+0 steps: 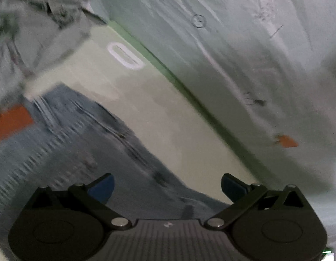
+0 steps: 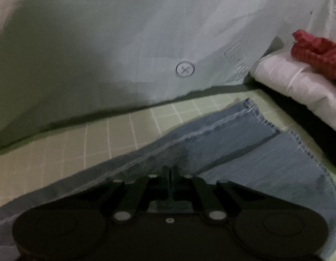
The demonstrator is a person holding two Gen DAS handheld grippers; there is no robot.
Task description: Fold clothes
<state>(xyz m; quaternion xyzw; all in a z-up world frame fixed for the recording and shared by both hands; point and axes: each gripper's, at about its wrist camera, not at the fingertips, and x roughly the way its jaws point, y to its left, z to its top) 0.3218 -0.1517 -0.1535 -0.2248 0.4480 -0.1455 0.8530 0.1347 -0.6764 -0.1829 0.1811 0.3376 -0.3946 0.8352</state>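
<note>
A pale wall (image 2: pixel 102 43) backs the green gridded mat (image 2: pixel 70 143). The jeans (image 2: pixel 222 139) lie across the mat, hems far right near its edge; bare mat stays open to the left. The right gripper (image 2: pixel 170 171) is pinched closed on the denim, the hold itself hidden. The left gripper (image 1: pixel 167 187) gapes wide over blurred jeans (image 1: pixel 85 152). A red cloth (image 2: pixel 316 52), cut off, sits on white fabric (image 2: pixel 298 87).

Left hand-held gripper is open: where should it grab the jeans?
Probably the jeans along the thick stitched seam ridge ahead of the left hand-held gripper. Come down from above, jaws straddling it: the denim lies flat on the green mat.
</note>
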